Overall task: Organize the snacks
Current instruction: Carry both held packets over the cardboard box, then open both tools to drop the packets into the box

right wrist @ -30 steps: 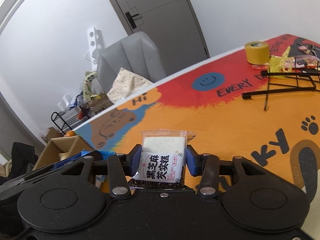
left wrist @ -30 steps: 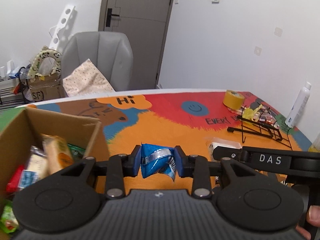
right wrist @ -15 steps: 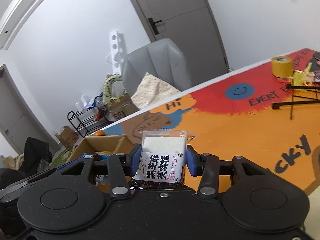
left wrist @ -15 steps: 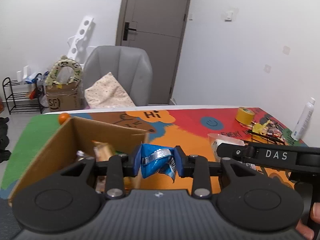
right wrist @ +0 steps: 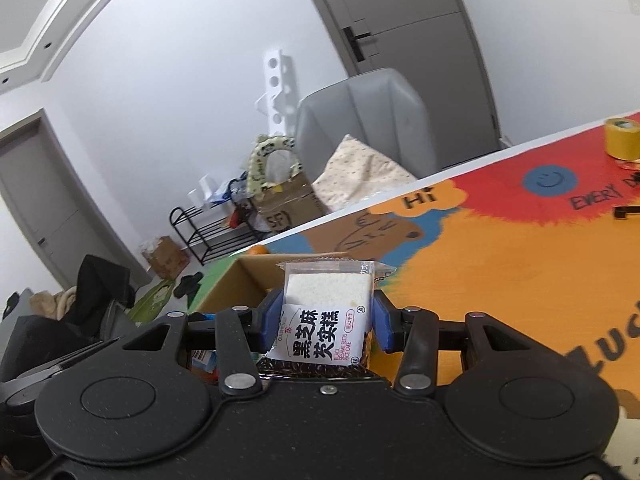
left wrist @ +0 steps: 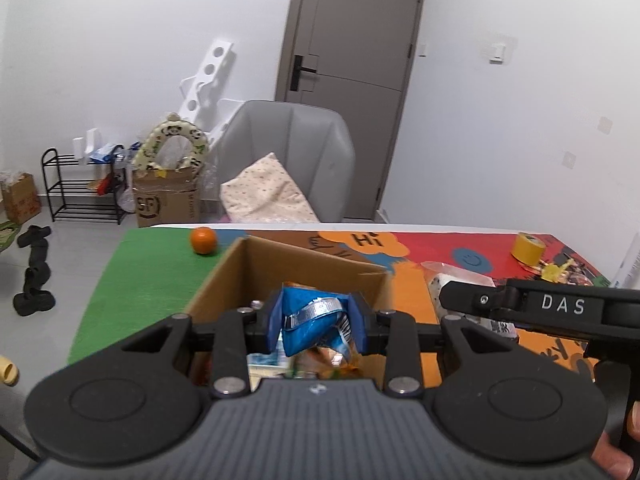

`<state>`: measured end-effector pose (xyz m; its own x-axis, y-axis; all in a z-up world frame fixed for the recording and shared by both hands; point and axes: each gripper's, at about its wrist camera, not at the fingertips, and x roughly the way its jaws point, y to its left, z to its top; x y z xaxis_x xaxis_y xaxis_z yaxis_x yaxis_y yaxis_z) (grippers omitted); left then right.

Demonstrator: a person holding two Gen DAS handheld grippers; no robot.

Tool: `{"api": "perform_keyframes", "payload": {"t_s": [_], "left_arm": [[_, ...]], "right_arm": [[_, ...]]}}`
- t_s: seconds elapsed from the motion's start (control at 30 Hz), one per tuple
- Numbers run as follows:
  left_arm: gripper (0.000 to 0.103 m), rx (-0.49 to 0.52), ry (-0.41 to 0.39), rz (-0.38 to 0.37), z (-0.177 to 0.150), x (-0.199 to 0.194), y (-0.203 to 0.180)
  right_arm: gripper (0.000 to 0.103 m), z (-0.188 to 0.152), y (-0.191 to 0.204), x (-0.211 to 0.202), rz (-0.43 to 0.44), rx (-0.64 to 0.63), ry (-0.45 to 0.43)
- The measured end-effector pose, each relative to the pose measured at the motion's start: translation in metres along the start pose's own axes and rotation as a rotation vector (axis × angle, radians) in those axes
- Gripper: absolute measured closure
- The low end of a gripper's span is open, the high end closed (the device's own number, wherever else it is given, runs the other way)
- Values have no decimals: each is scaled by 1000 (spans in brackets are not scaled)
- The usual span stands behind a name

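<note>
The cardboard box [left wrist: 304,268] contents are mostly hidden behind the left gripper [left wrist: 316,322].

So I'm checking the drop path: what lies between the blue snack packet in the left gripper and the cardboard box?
Nothing solid: in the left wrist view the crumpled blue snack packet hangs over the open brown cardboard box, snacks below.

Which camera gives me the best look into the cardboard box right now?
The left wrist view: the box sits straight ahead, open, with snacks visible under the left gripper. The right wrist view shows only its far corner, mostly hidden behind the rice cake.
</note>
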<state>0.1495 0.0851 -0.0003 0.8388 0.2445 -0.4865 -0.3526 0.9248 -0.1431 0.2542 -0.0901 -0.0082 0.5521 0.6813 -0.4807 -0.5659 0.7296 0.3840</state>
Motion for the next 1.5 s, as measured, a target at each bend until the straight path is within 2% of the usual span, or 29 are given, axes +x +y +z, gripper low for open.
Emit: {"api": "perform_keyframes", "payload": {"t_s": [0.17, 0.5, 0.77, 0.9, 1.07, 1.2, 1.27, 1.4, 1.5], "left_arm": [[69, -22, 11, 25, -2, -2, 20], [68, -71, 47, 50, -6, -2, 46], [57, -99, 54, 67, -7, -13, 62], [49, -107, 49, 67, -8, -19, 66], [28, -96, 51, 61, -10, -20, 62], [24, -85, 60, 57, -10, -17, 54], [18, -78, 62, 54, -10, -18, 49], [16, -82, 92, 10, -12, -19, 40], [16, -59, 105, 10, -14, -20, 29]], "right_arm": [[59, -5, 20, 13, 32, -28, 32], [59, -12, 42, 20, 40, -64, 59], [58, -18, 61, 25, 63, -83, 87], [46, -15, 62, 18, 57, -80, 66], [42, -11, 55, 6, 40, -63, 34], [38, -12, 45, -2, 23, -48, 29], [35, -13, 38, -8, 12, -41, 23], [24, -15, 30, -19, -8, -37, 12], [19, -16, 25, -28, -32, -39, -1]]}}
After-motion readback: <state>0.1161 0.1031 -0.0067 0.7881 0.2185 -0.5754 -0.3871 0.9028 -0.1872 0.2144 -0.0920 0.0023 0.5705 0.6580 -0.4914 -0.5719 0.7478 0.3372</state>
